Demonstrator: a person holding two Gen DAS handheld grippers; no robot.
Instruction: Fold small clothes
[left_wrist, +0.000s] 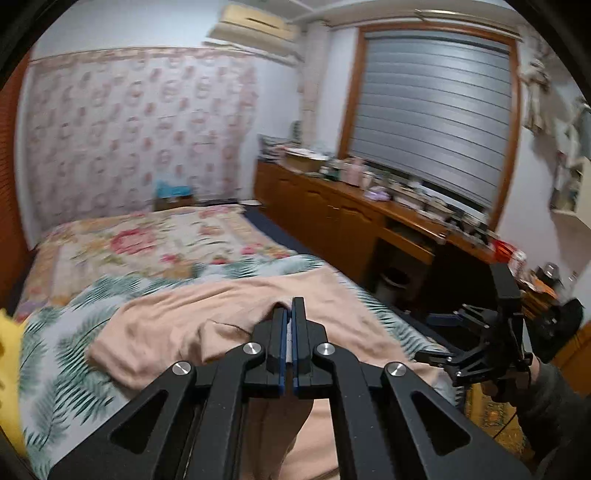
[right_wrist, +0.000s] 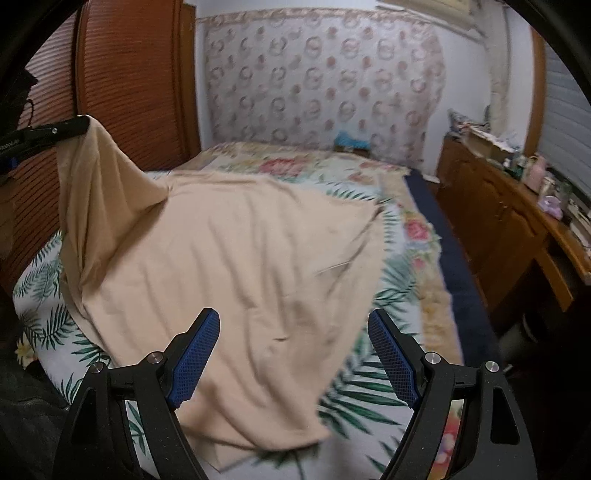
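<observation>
A peach-coloured garment lies spread on the bed's leaf-print sheet. My left gripper is shut on one edge of the garment and holds that corner lifted; in the right wrist view it shows at the upper left with the cloth hanging from it. My right gripper is open and empty, above the near part of the garment. It also shows in the left wrist view at the right, off the bed's edge.
The bed carries a floral quilt farther back. A long wooden cabinet with clutter runs along the right wall under a shuttered window. A wooden slatted wardrobe stands left of the bed. Something yellow lies at the left edge.
</observation>
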